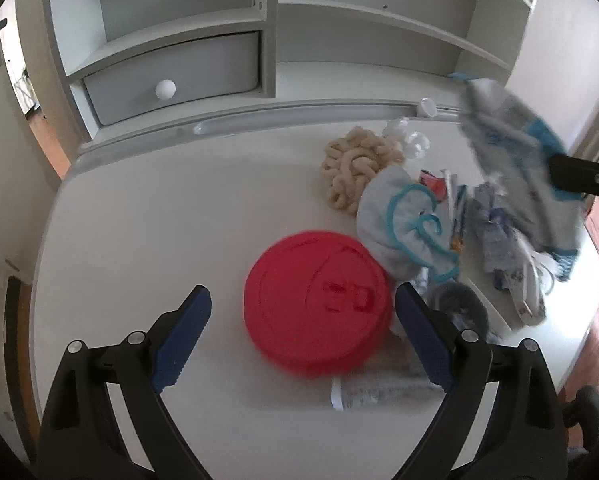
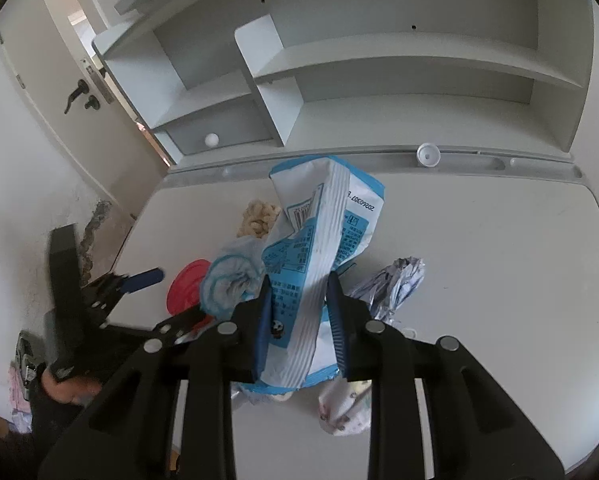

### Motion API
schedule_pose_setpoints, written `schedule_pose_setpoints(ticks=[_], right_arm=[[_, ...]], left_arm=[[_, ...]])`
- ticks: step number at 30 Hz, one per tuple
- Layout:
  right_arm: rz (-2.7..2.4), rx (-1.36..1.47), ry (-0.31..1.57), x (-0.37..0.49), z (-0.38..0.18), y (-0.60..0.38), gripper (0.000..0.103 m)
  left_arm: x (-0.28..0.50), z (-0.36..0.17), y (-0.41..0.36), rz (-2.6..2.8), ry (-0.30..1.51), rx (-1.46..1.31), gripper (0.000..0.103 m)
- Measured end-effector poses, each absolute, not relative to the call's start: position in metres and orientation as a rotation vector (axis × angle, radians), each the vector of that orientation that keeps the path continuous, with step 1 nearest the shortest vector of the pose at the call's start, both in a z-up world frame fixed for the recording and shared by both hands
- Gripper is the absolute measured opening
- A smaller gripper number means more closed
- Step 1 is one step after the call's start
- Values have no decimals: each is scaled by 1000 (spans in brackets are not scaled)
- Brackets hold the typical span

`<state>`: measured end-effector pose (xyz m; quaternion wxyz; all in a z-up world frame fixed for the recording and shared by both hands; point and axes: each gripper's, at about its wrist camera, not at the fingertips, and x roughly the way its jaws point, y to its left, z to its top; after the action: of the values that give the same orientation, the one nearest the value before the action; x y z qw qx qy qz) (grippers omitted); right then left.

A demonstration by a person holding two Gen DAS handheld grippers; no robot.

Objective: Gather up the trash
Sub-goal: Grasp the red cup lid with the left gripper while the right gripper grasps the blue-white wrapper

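Blue-padded jaws of the right gripper (image 2: pixel 299 312) are closed on the blue-and-white snack bag (image 2: pixel 319 236), which hangs lifted above the desk (image 2: pixel 499 260). Keeping the pinch firm low on the crinkly foil should stop it slipping as it is carried off. The left gripper (image 1: pixel 303 336) stands wide open and empty, straddling the red lid (image 1: pixel 315 304). Beyond lie a crumpled wrapper (image 2: pixel 395 284), a rumpled cloth (image 1: pixel 399 224) and a cream knotted rope (image 1: pixel 355 164).

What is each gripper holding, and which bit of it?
The right gripper pinches the blue-and-white snack bag near its lower end, so the bag stands up. The left gripper is open over the red lid, holding nothing.
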<state>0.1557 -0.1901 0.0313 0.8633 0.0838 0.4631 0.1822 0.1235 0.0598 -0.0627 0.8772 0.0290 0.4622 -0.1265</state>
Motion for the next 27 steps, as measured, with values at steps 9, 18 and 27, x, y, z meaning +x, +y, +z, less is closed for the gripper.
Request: schedule_pose_setpoints(ticks=[9, 18, 27], right_arm=[[389, 199, 968, 147, 30, -205, 26], [371, 227, 939, 141, 31, -226, 26], [261, 282, 895, 111, 27, -298, 26]], left_arm=[[136, -72, 62, -258, 996, 61, 85], [125, -41, 80, -164, 919, 57, 75], [104, 10, 33, -213, 815, 110, 75]])
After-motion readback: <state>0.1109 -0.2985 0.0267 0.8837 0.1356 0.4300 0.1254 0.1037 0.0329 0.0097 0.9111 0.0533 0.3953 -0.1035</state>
